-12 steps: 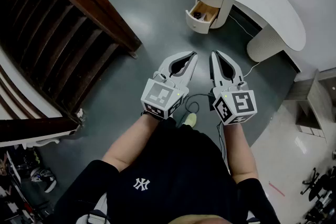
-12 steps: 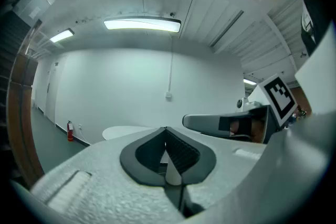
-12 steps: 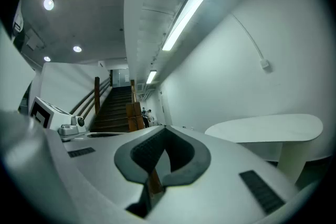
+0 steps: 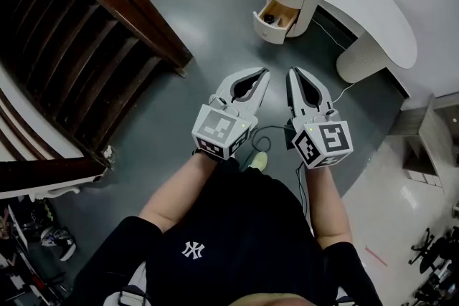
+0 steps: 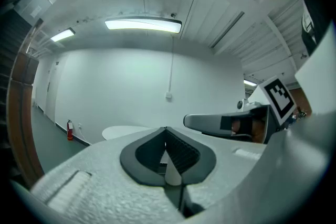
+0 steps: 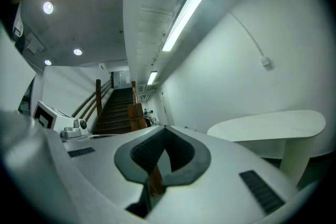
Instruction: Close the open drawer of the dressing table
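The white dressing table (image 4: pixel 358 0) with a curved top stands at the upper right of the head view. Its small rounded drawer (image 4: pixel 275 18) is pulled out, showing a wooden inside with a dark item in it. My left gripper (image 4: pixel 265 73) and right gripper (image 4: pixel 291 73) are held side by side above the grey floor, well short of the drawer, tips pointing toward it. Both are shut with nothing between the jaws. In the left gripper view the left gripper (image 5: pixel 166 128) points at the tabletop (image 5: pixel 123 131). In the right gripper view, the tabletop (image 6: pixel 273 123) lies right of the right gripper (image 6: pixel 165 127).
A dark wooden staircase (image 4: pixel 100 32) with a railing fills the left side. A black cable (image 4: pixel 271 131) lies on the floor below the grippers. The table's ribbed pedestal (image 4: pixel 364 55) stands right of the drawer. A low shelf unit (image 4: pixel 429 143) sits at the far right.
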`<state>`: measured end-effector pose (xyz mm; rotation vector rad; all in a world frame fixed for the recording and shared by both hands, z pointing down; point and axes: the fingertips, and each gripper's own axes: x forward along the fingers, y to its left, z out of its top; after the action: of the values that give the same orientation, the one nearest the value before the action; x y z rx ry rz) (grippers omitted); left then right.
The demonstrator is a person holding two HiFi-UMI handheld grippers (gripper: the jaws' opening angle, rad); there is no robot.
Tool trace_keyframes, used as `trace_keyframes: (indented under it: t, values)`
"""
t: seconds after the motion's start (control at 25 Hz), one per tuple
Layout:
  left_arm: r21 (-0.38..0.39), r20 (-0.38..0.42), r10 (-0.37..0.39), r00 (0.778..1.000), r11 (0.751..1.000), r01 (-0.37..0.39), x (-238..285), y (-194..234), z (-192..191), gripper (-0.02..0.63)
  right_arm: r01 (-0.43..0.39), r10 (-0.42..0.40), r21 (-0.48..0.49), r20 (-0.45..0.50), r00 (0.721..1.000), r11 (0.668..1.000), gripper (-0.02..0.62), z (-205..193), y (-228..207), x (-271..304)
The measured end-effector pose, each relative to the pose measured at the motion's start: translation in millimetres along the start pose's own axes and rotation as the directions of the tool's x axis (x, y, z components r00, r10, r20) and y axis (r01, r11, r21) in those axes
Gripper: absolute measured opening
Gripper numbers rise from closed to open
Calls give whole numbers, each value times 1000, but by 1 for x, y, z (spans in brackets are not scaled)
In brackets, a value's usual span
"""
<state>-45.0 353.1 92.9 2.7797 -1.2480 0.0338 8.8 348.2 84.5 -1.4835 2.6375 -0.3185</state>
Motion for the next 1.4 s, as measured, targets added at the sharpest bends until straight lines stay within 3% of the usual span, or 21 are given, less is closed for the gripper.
trace_keyframes:
  t: [0.2, 0.48, 0.88, 1.12, 1.4]
  values:
    - [3, 2, 28, 1000, 1000, -28, 4, 15, 3, 11, 21, -24, 60, 42, 999, 998, 15, 11, -22, -4]
    - [-7, 0, 71, 997, 997, -71, 9, 16, -5, 11, 43, -47, 69, 54, 997, 997, 15, 10, -44, -22]
    - [-24, -36, 68, 997, 997, -69, 48, 31, -22, 11, 56, -58, 89, 26, 998, 994, 15, 0, -77, 1]
    - [-41, -62, 46, 997, 998, -48, 90, 64, -40, 11, 82, -83, 89, 5, 997, 993, 15, -10, -105, 46]
    - [-48, -104, 8, 995, 999, -13, 166, 139, -63, 11, 112, -110, 89, -26, 994, 990, 15, -26, -152, 142]
